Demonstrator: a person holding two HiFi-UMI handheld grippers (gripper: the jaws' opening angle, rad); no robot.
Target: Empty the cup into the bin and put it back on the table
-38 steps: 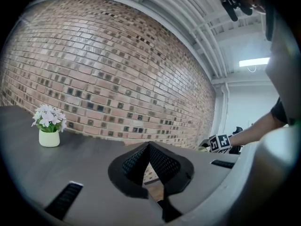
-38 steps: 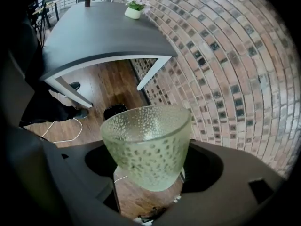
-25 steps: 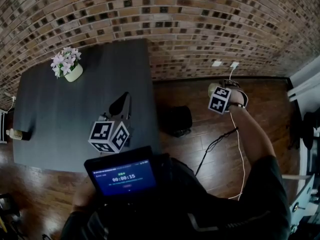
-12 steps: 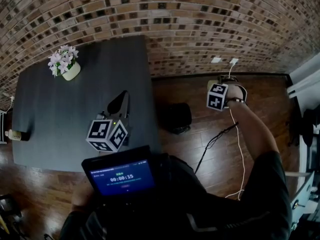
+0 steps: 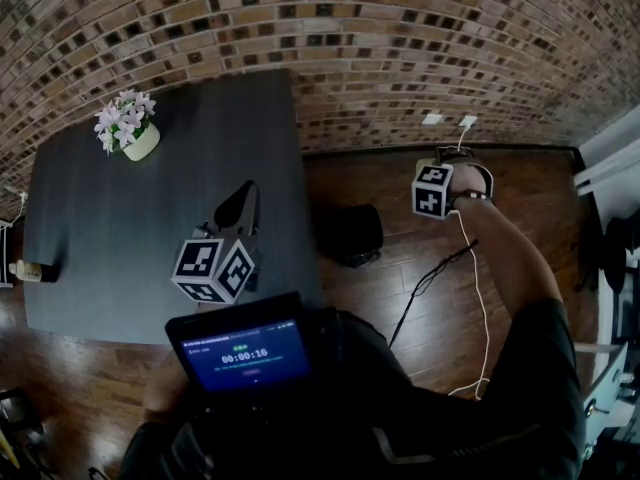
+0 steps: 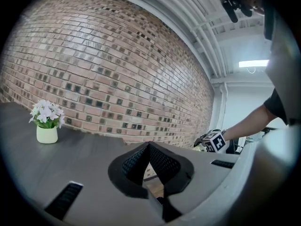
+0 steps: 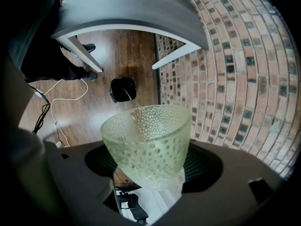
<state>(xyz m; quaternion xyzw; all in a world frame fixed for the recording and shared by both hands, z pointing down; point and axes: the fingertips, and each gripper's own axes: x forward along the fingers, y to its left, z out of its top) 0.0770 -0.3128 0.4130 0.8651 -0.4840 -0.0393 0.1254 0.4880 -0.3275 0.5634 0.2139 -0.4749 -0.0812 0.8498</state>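
the right gripper [image 7: 151, 166] has its jaws spread wide and clamped on the dimpled glass cup [image 7: 143, 135], one pad on each side of its lower wall, so the cup sits well forward of the tool with its mouth free. it is held out at arm's length over the wooden floor [image 5: 400, 268], close to the brick wall [image 5: 330, 38] and clear of the table [image 5: 150, 228]. the gripper points downward, so the mouth is tipped toward the floor, a pose that suits pouring. nothing shows inside the glass, so it looks empty, though small contents would be hard to spot through the pattern. the black bin [image 5: 350, 234] stands on the floor by the table's edge, well apart from the cup and not under it, so the cup probably needs to travel back toward the table next. the left gripper [image 6: 149, 149] hangs over the tabletop with its jaws drawn together at the tips and nothing between them, parked out of the way. the flower pot [image 5: 130, 130] stands at the table's far corner, leaving plenty of bare surface for setting the cup down.
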